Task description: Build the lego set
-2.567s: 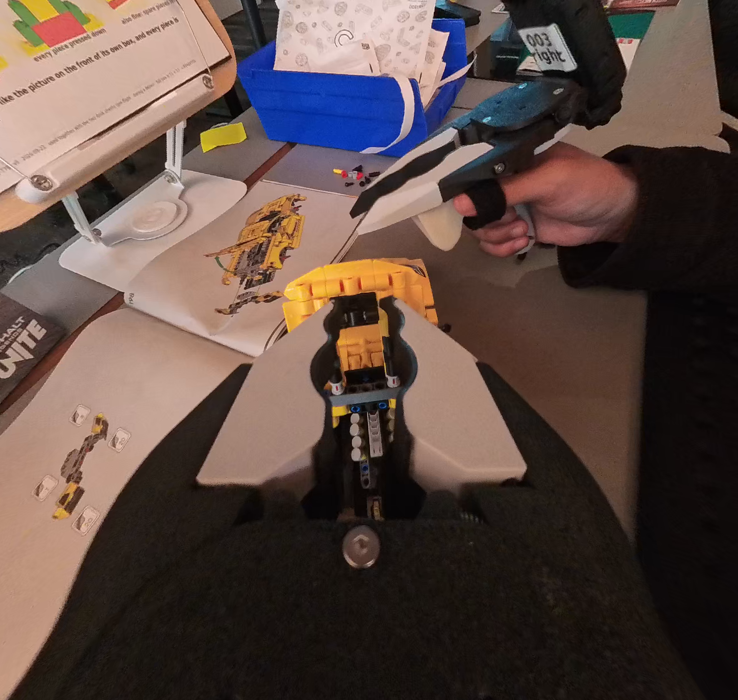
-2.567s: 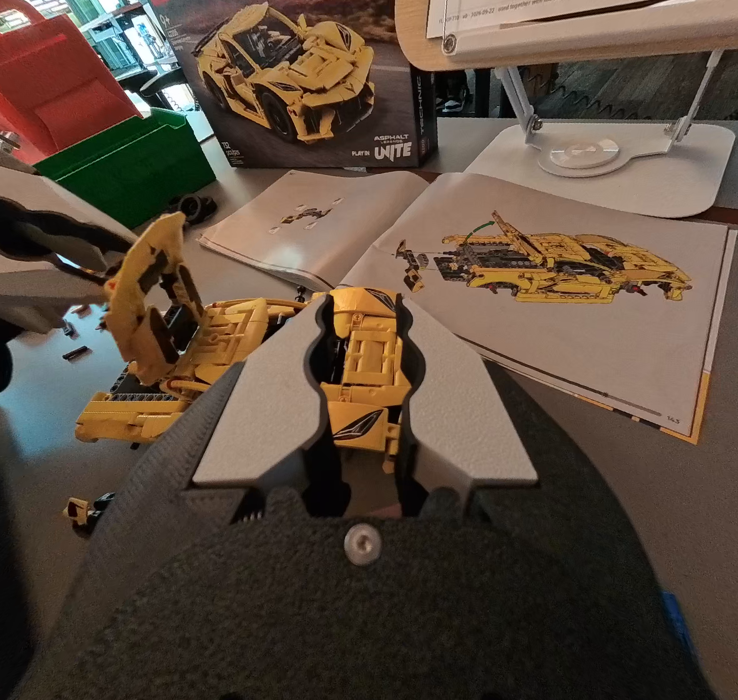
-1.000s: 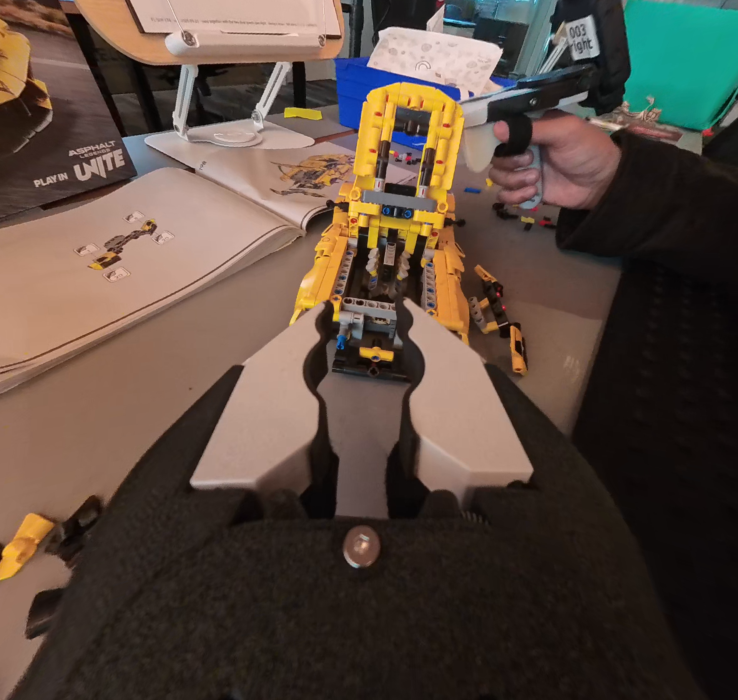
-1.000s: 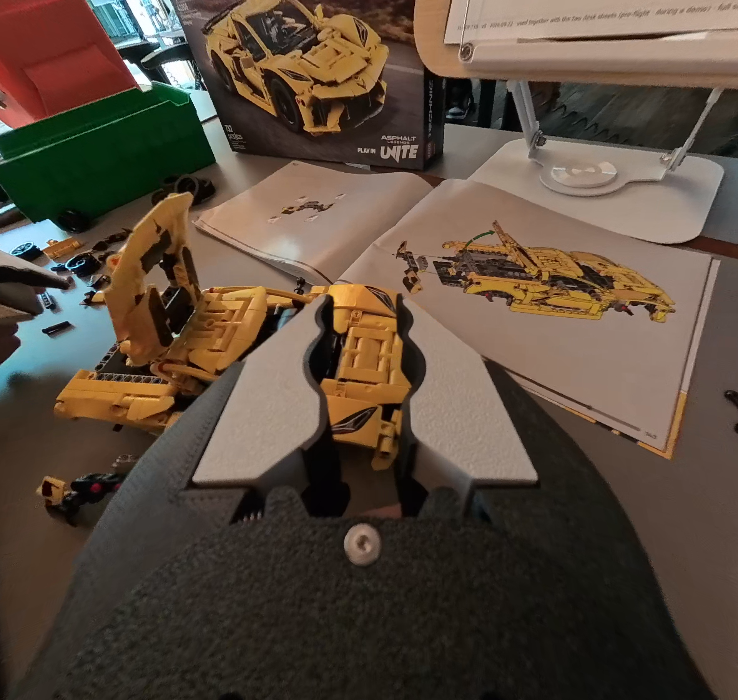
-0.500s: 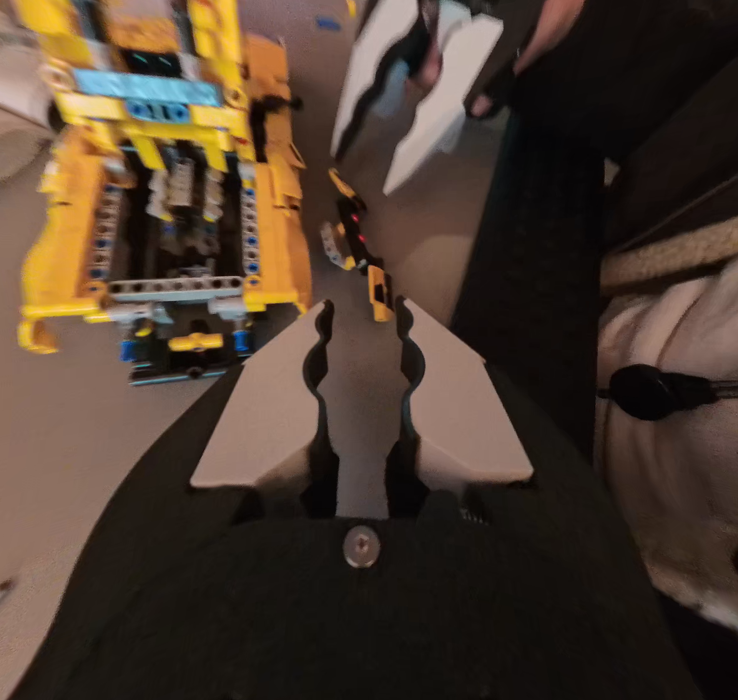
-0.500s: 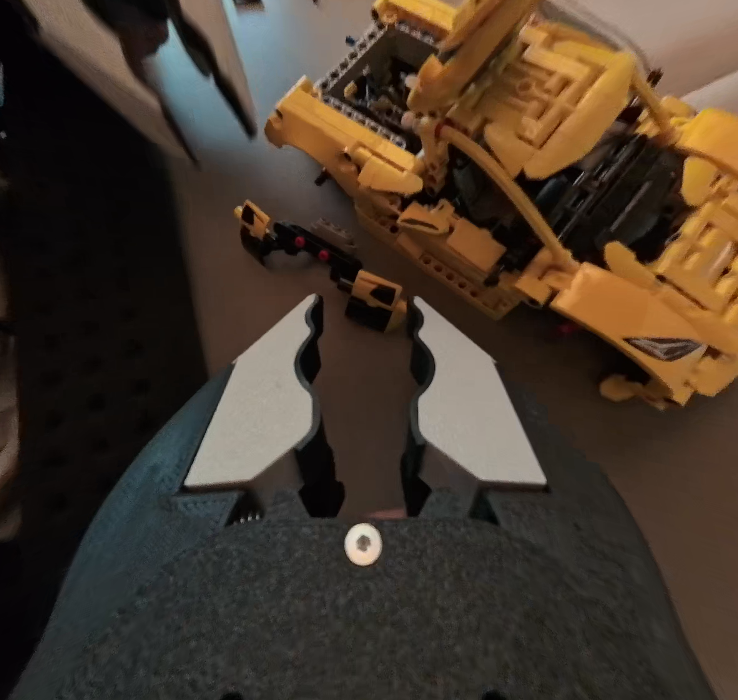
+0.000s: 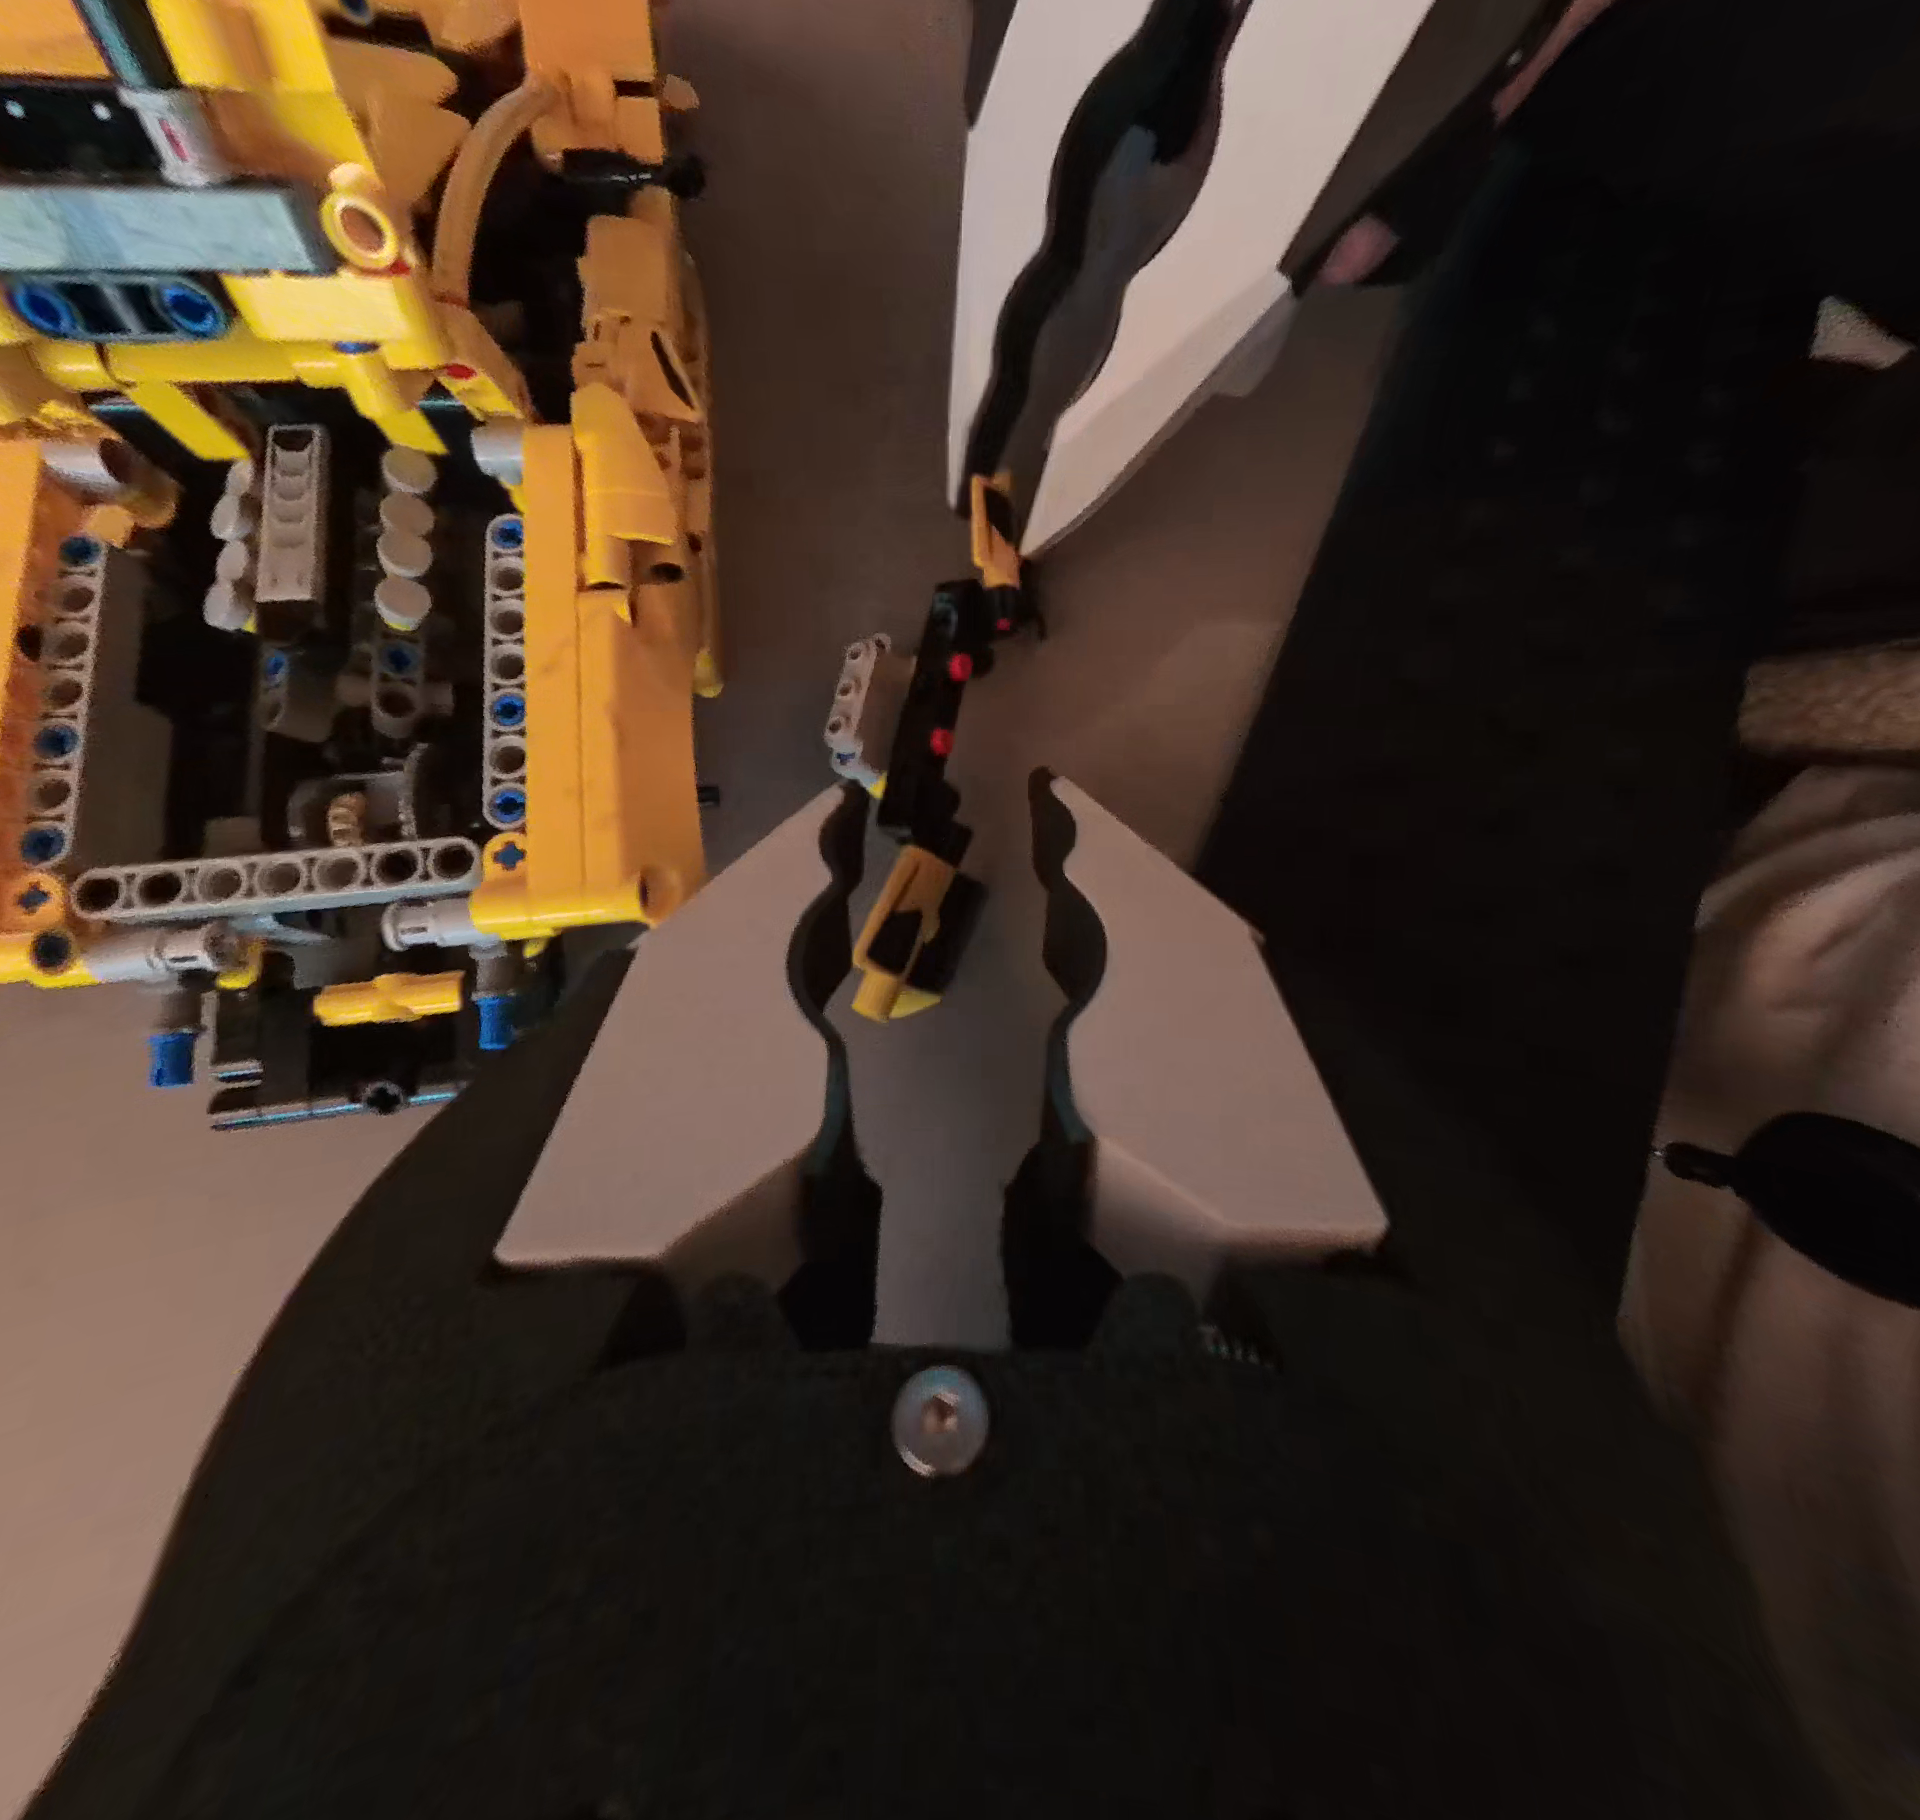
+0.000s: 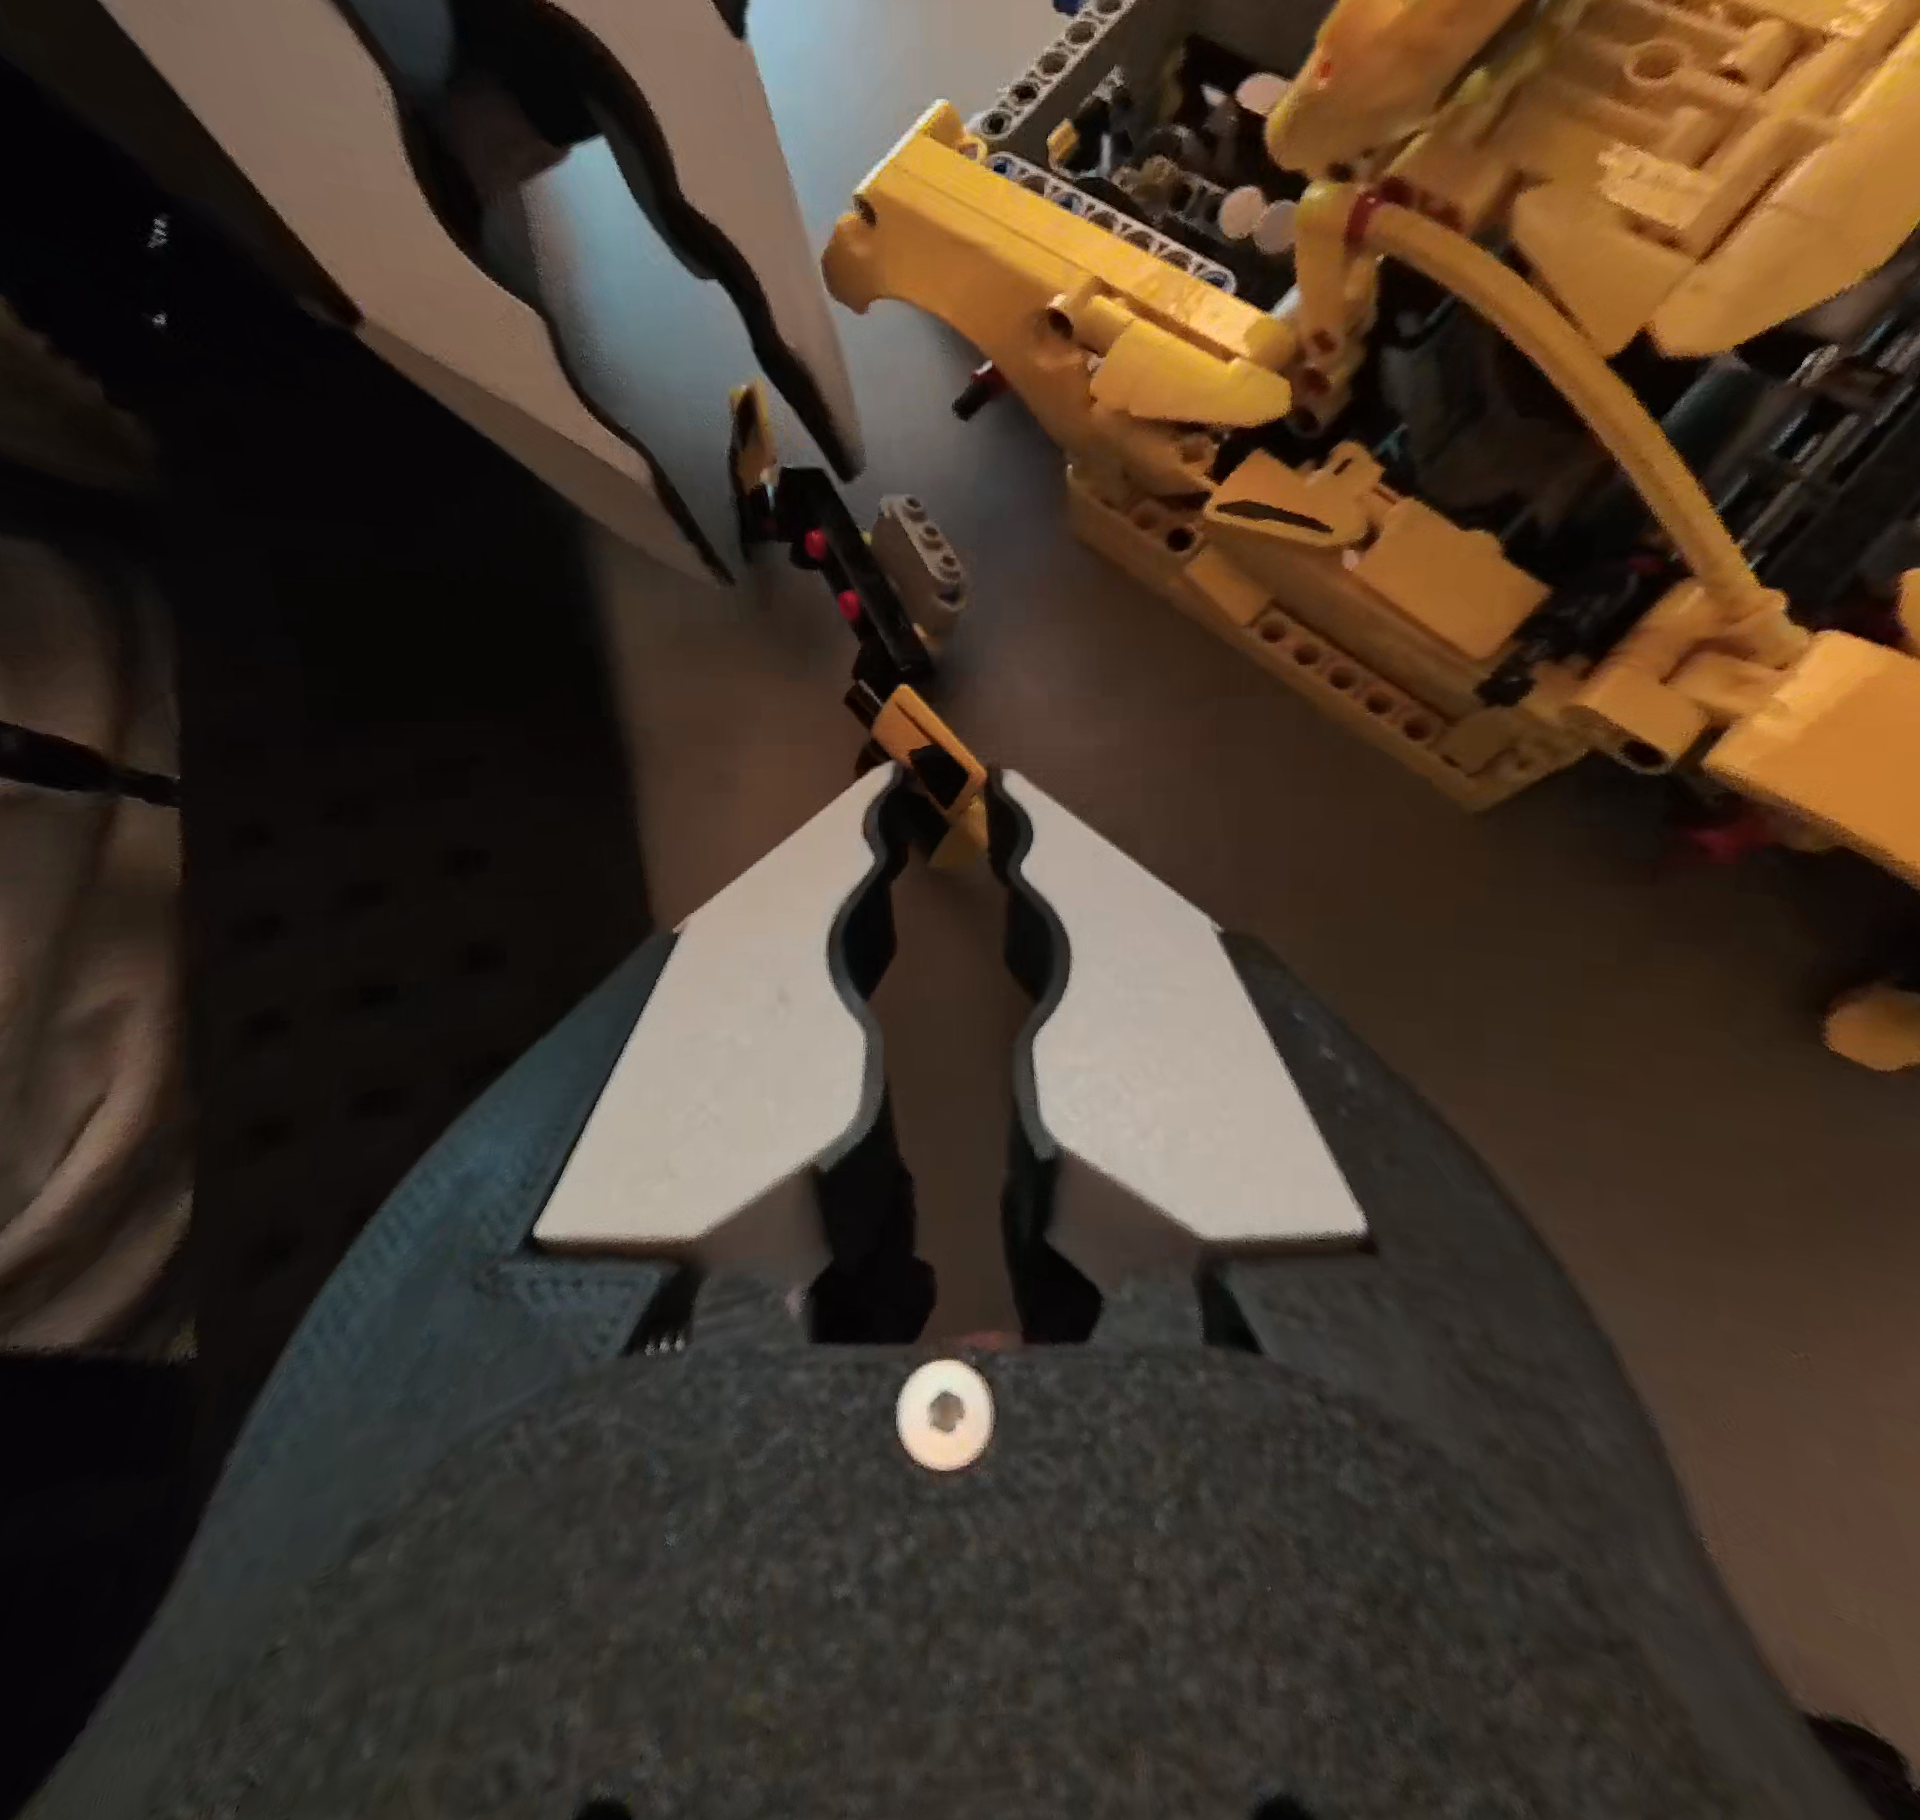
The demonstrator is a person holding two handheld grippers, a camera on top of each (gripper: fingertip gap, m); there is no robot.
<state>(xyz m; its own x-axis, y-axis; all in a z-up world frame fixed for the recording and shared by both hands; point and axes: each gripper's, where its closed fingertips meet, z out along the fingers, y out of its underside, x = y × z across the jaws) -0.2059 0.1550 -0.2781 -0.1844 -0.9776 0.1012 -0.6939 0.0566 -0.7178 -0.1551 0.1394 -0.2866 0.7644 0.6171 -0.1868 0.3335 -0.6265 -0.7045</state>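
On the grey counter (image 7: pixel 156 1355), I let go of the yellow car (image 7: pixel 312 523); now my open left tongs (image 7: pixel 940 794) and narrow right tongs (image 8: pixel 940 783) close in on the little black-and-yellow piece (image 7: pixel 920 814).

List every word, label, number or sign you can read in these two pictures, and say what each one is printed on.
None: neither picture shows readable writing.
The yellow toy car has only plain bricks and dark stripe markings, no letters.
The small black and yellow assembly on the table shows stripes and red pins only.
The left hand-held gripper and right hand-held gripper show no label here.
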